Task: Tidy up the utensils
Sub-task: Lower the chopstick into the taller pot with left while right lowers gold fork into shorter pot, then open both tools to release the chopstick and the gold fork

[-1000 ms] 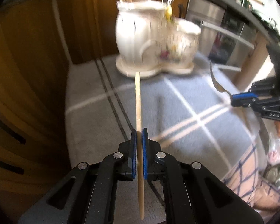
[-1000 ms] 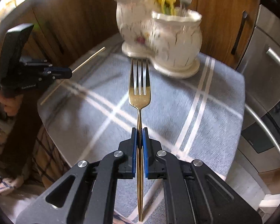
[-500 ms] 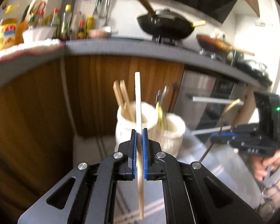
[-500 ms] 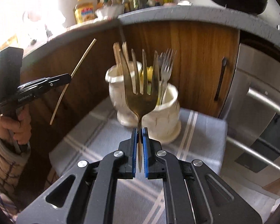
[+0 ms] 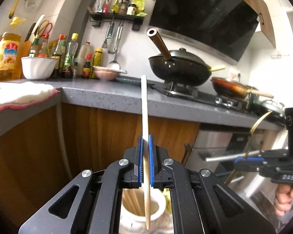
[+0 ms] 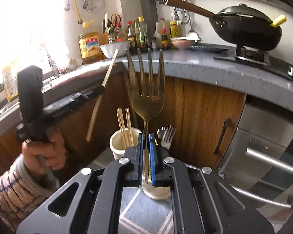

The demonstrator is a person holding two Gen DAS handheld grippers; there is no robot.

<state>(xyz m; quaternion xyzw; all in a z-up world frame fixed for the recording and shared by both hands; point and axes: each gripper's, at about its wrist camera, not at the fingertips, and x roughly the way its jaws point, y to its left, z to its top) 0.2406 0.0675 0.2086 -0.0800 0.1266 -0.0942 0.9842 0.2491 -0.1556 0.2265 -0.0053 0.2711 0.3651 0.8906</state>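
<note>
The left gripper [image 5: 146, 152] has its jaws pinching a chopstick [image 5: 144, 105] upright above the holder [image 5: 140, 212]. The right gripper [image 6: 146, 152] pinches a fork [image 6: 146, 89], tines up, over the holder.

Your two wrist views — both face the kitchen wall

Each sits close above the utensil holder [image 5: 139, 212] [image 6: 123, 142]; both share the wok [image 5: 177, 68] [image 6: 248, 33].

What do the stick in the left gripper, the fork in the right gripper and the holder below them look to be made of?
Chopstick: pale, matte, likely wood or bamboo.
Fork: gold-toned metal, glossy, with reflections.
Holder: cream, glazed, probably ceramic.
</note>
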